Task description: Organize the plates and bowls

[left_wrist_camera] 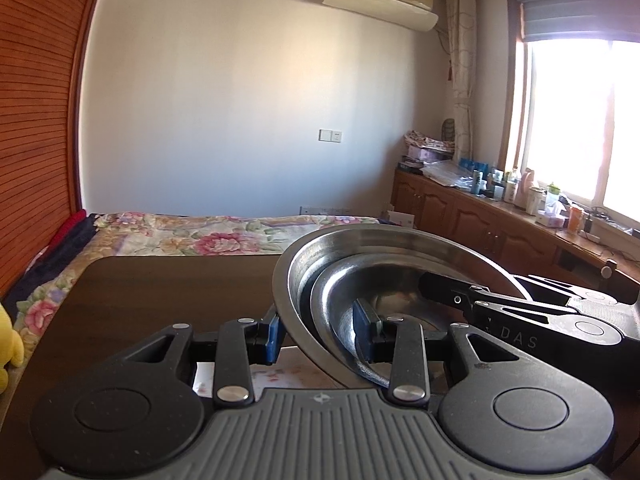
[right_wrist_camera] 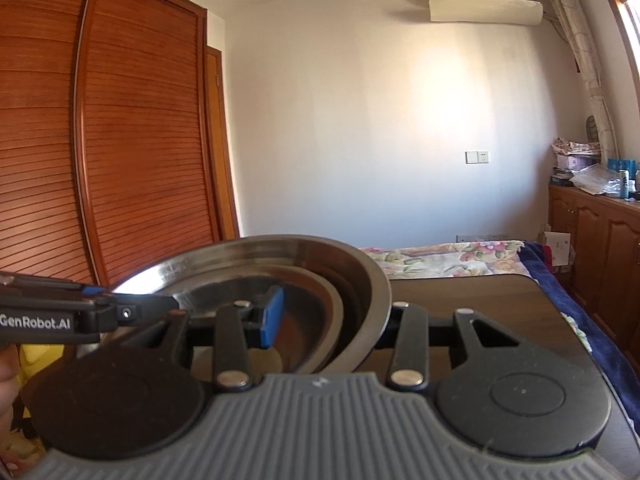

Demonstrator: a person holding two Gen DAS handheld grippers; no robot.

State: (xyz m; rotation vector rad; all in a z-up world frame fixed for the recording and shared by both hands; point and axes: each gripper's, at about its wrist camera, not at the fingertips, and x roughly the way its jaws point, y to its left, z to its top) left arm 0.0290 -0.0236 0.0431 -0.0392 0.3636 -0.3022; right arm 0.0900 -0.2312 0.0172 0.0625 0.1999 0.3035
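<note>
Two nested steel bowls, a large outer bowl (left_wrist_camera: 400, 240) (right_wrist_camera: 372, 280) and a smaller inner bowl (left_wrist_camera: 340, 312) (right_wrist_camera: 316, 308), sit tilted over the near edge of a dark wooden table (left_wrist_camera: 160, 300) (right_wrist_camera: 500, 312). My left gripper (left_wrist_camera: 320, 334) straddles their left rim. One blue pad (left_wrist_camera: 274, 338) presses the outer wall and the other sits inside the inner bowl, so it is shut on both. My right gripper (right_wrist_camera: 328, 324) straddles the right rim. Its blue pad (right_wrist_camera: 272, 320) is inside, and the other finger is hidden behind the outer wall.
A bed with a floral cover (left_wrist_camera: 208, 236) (right_wrist_camera: 440, 254) lies beyond the table. A wooden wardrobe (right_wrist_camera: 120, 140) stands at the left. Low cabinets with bottles on top (left_wrist_camera: 500, 208) run under the window. A yellow toy (left_wrist_camera: 8, 344) sits at the table's left.
</note>
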